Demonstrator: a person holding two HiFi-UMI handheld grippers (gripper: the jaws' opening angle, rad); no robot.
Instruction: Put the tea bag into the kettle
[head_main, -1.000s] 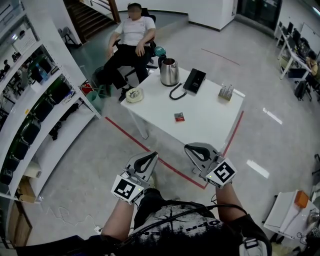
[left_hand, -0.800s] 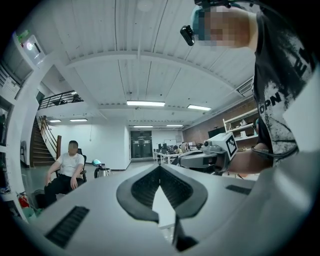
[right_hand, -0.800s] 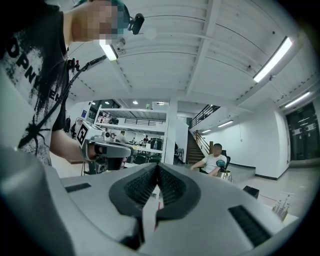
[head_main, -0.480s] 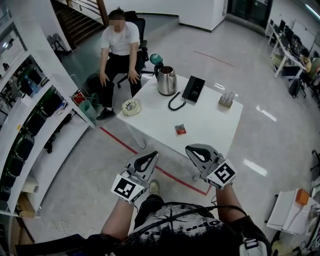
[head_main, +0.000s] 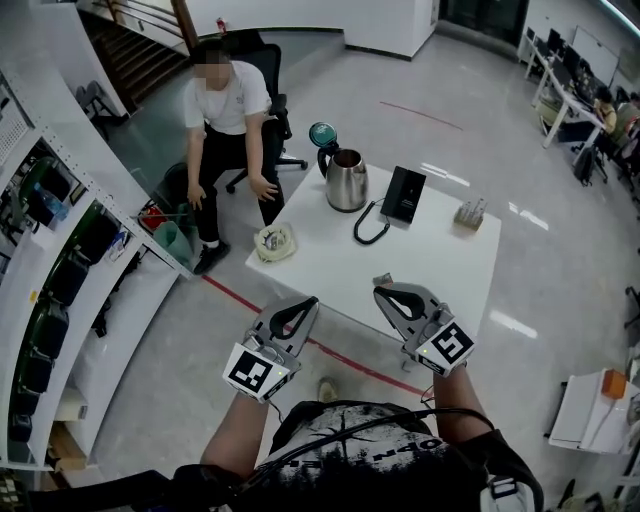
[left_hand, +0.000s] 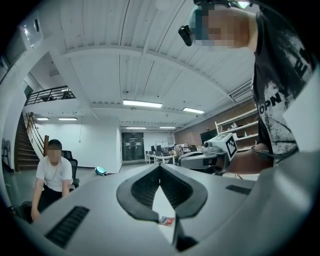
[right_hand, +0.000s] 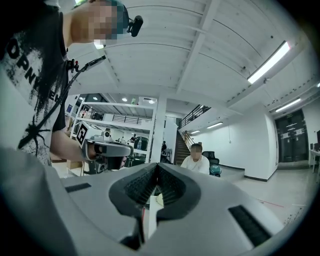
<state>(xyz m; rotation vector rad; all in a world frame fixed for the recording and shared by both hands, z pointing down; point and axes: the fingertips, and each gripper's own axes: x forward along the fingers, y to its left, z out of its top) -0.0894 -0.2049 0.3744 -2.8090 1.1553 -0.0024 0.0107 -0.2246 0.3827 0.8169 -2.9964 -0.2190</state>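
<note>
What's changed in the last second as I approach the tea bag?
Both grippers have moved up to the table: left gripper and right gripper now sit at its near edge. The seated person has leaned forward. Unchanged: jaws shut and empty, kettle and tea bag untouched.

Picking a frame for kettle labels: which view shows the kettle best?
Head view: the whole kettle stands on the white table, teal lid open. Left gripper view catches only that lid, the rest hidden by the jaws. Right gripper view likewise shows just the lid, beside the seated person.
</note>
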